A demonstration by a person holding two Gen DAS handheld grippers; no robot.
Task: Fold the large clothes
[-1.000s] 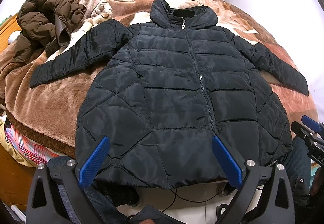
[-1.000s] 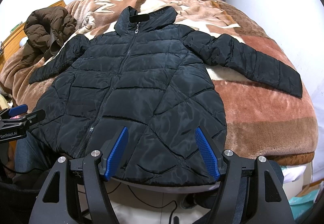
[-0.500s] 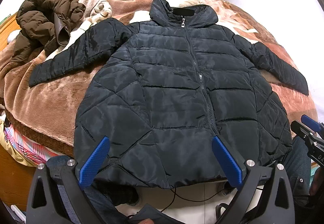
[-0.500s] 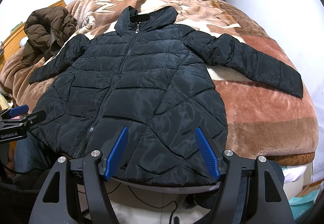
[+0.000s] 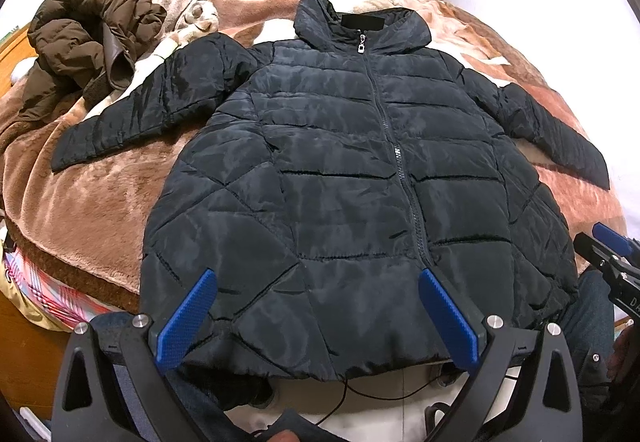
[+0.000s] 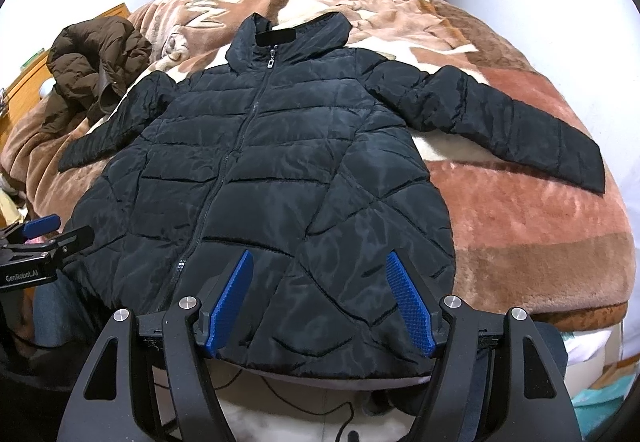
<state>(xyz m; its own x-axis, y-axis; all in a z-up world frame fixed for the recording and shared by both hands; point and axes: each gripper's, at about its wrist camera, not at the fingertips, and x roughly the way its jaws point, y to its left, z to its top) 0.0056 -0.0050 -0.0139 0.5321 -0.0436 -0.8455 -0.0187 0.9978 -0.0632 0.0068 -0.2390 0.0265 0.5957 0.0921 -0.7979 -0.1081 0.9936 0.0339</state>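
A black quilted puffer jacket [image 5: 344, 178] lies flat and face-up on a bed covered by a brown plush blanket [image 5: 100, 202]. The front zipper is closed up to the collar [image 6: 288, 34], which points toward the far side of the bed. Both sleeves extend outward and rest on the blanket. The hem hangs slightly over the near edge of the bed.

The left tongs [image 5: 316, 318] are released, with the blue pads spread wide above the hem and holding nothing. The right tongs [image 6: 320, 302] are likewise released, positioned over the lower right panel of the jacket, and no contact with the fabric is evident.

A crumpled brown padded coat [image 5: 84, 42] lies on the blanket beyond the left sleeve, apart from it.
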